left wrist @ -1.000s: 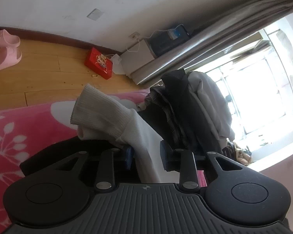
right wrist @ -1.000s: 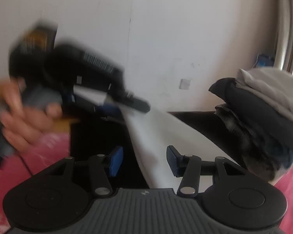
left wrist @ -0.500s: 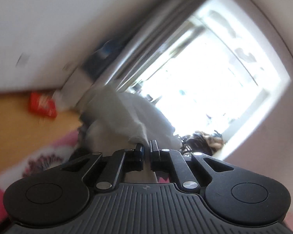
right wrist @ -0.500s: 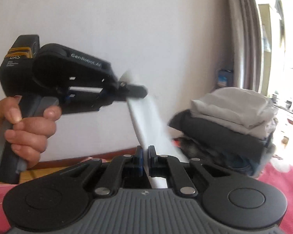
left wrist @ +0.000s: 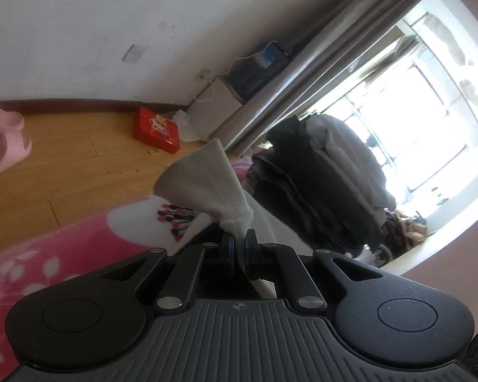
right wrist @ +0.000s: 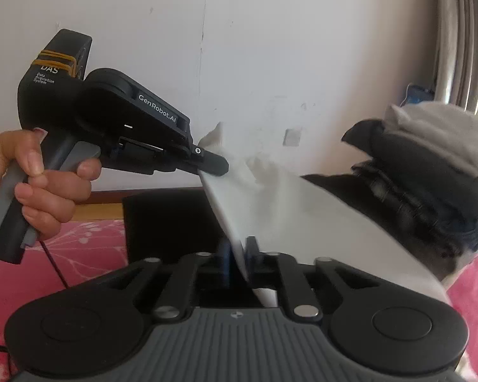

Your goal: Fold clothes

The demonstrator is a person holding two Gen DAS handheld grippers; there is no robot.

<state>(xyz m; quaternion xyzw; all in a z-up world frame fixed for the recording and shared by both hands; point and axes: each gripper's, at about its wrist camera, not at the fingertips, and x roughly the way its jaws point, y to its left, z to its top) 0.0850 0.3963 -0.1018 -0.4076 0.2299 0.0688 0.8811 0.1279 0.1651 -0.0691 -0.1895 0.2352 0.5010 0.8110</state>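
Observation:
I hold a white ribbed garment (left wrist: 204, 181) up in the air with both grippers. My left gripper (left wrist: 239, 238) is shut on its cuffed end, which sticks up past the fingers. My right gripper (right wrist: 239, 248) is shut on an edge of the same white garment (right wrist: 271, 203). In the right wrist view the left gripper (right wrist: 215, 164) pinches the cloth higher up, to the left, held by a hand (right wrist: 44, 184). The cloth stretches between the two grippers.
A stack of folded dark and grey clothes (left wrist: 328, 172) stands to the right on a pink flowered bedspread (left wrist: 47, 254); it also shows in the right wrist view (right wrist: 430, 172). Wooden floor (left wrist: 63, 159) with a red box (left wrist: 156, 129), pink slippers (left wrist: 3, 140), curtain (left wrist: 318, 60) and window lie beyond.
Both grippers went from open around the white garment to shut on it, then lifted it off the bed. The left gripper swung, and now holds the cuff end upright.

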